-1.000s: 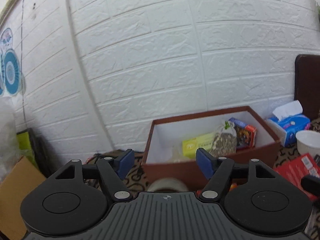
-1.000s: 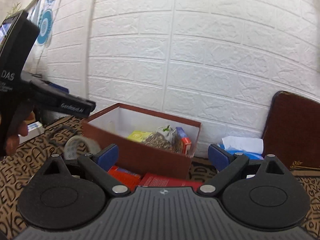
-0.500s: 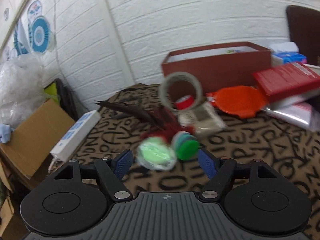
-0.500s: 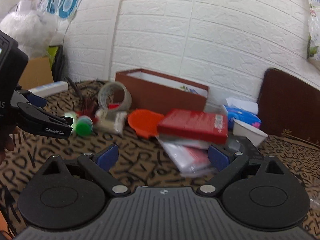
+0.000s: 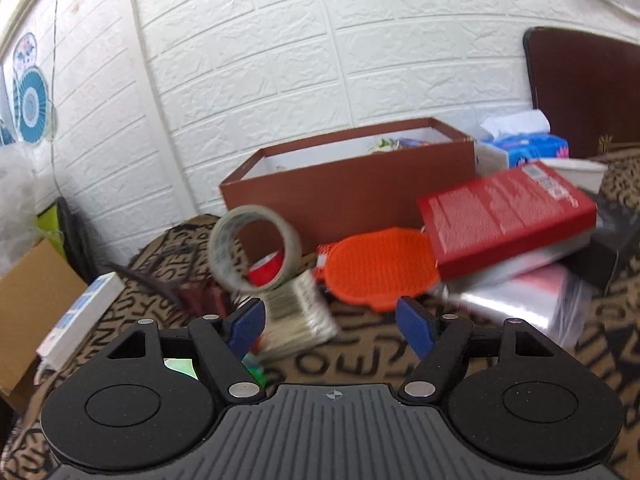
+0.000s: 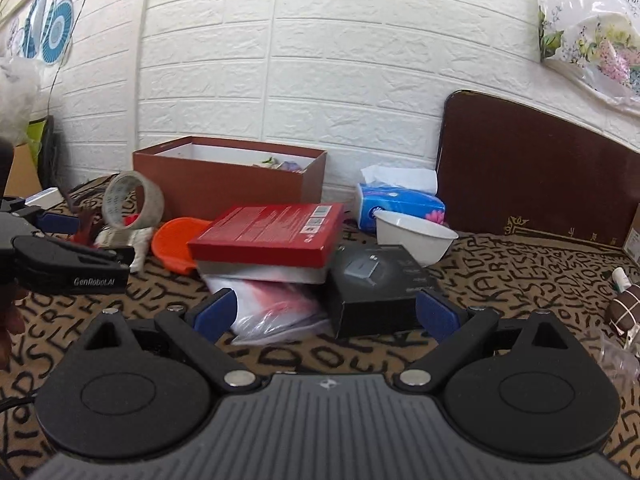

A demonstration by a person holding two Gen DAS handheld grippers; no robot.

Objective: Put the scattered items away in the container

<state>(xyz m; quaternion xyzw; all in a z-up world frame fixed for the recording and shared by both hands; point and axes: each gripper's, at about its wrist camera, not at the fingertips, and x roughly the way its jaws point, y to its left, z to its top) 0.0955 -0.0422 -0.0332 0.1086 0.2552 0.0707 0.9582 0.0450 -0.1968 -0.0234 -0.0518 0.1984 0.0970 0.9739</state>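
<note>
The brown open box stands against the wall, with several items inside; it also shows in the right wrist view. My left gripper is open and empty, low over the cloth, right in front of a small clear packet with a tape roll standing on it. An orange round mat and a red box lie to the right. My right gripper is open and empty, in front of a plastic bag and a black box.
A tissue pack and white bowl sit behind the black box. A dark wooden board leans on the wall at right. A white power strip and a cardboard box are at the left edge.
Both grippers have dropped from box height down to the cloth. The left one has moved forward past the green items, close to the packet and tape roll.
</note>
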